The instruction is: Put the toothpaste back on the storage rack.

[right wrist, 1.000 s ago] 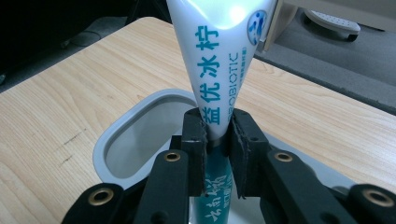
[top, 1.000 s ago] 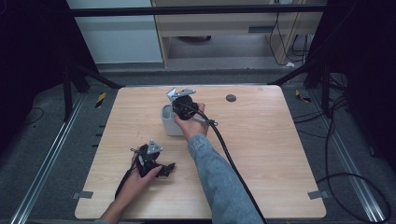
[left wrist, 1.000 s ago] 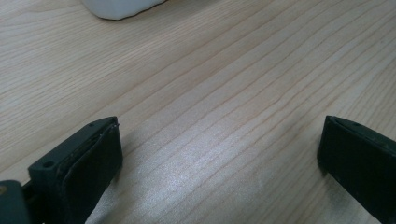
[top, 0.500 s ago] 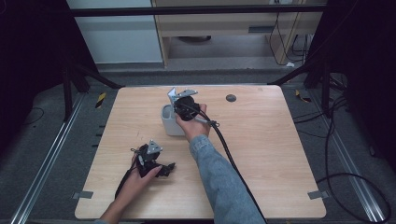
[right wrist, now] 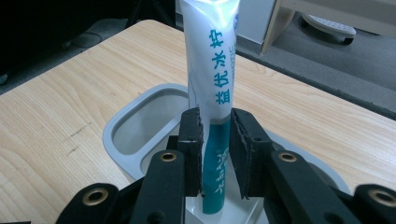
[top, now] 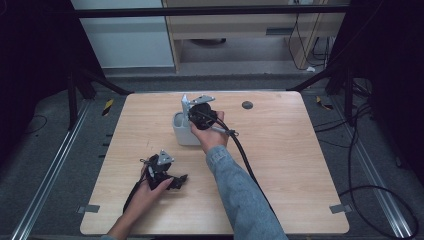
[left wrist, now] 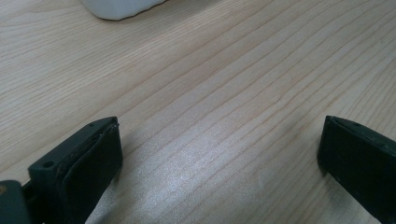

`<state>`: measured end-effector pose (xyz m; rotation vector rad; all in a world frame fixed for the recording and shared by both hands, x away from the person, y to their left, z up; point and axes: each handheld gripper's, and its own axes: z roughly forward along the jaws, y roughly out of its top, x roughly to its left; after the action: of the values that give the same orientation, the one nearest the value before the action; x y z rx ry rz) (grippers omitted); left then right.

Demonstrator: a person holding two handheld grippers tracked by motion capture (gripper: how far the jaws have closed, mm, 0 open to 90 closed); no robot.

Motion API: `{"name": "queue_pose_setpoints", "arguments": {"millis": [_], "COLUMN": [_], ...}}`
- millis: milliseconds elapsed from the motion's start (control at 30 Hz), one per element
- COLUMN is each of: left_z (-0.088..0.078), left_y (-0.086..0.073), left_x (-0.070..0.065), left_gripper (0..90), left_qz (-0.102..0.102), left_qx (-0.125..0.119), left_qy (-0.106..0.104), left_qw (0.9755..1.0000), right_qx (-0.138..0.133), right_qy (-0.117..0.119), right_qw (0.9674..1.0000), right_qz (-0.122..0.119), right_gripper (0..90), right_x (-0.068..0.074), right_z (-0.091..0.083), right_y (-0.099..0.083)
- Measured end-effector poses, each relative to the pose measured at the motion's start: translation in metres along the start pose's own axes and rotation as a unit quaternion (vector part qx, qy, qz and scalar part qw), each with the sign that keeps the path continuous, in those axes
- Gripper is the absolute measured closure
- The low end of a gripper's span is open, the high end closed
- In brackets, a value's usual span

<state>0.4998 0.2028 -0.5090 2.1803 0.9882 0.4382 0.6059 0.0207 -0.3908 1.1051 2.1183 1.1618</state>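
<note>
A white and teal toothpaste tube [right wrist: 212, 60] stands upright, its lower end down in a grey-white holder [right wrist: 116, 140]. My right gripper [right wrist: 217, 154] is shut on the tube's teal lower part. From above, the right gripper [top: 192, 114] hangs over the holder [top: 181, 134] at the table's middle back, and the tube's end [top: 185, 104] sticks out beside it. My left gripper [top: 177, 181] lies low on the table near the front left. Its jaws [left wrist: 219, 154] stand wide open over bare wood. The holder's edge [left wrist: 121, 7] is far ahead of them.
A wooden table [top: 280, 165] carries a small dark round disc [top: 247, 105] near its back edge. The right gripper's black cable [top: 245, 155] trails over the table along the sleeve. Metal rails and cables lie on the floor around the table.
The right gripper with the tube has shifted only slightly over the holder. The left hand has stayed where it was.
</note>
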Motion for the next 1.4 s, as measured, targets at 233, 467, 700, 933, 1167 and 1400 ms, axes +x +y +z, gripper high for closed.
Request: {"name": "queue_pose_setpoints", "arguments": {"millis": [233, 467, 700, 933, 1167, 1400], "left_z": [0.0, 0.0, 0.0, 0.0, 0.0, 0.0], "left_y": [0.0, 0.0, 0.0, 0.0, 0.0, 0.0], "left_x": [0.0, 0.0, 0.0, 0.0, 0.0, 0.0], "left_gripper": [0.0, 0.0, 0.0, 0.0, 0.0, 0.0], "left_qz": [0.0, 0.0, 0.0, 0.0, 0.0, 0.0], "left_qx": [0.0, 0.0, 0.0, 0.0, 0.0, 0.0], "left_qy": [0.0, 0.0, 0.0, 0.0, 0.001, 0.001], "left_qw": [1.0, 1.0, 1.0, 1.0, 1.0, 1.0], "right_qx": [0.0, -0.006, -0.006, -0.001, -0.004, 0.0], "right_qy": [-0.003, -0.008, -0.016, -0.02, -0.024, -0.02], "right_qw": [1.0, 0.9999, 0.9998, 0.9998, 0.9997, 0.9997], "right_qz": [0.007, 0.007, 0.013, 0.01, 0.009, 0.014], "right_gripper": [74.1, 73.7, 73.4, 71.5, 67.3, 59.9], "right_x": [-0.006, -0.014, -0.026, -0.034, -0.041, -0.051], "right_z": [-0.012, -0.027, -0.038, -0.047, -0.062, -0.074], "right_y": [-0.005, -0.008, -0.011, -0.013, -0.016, -0.022]}}
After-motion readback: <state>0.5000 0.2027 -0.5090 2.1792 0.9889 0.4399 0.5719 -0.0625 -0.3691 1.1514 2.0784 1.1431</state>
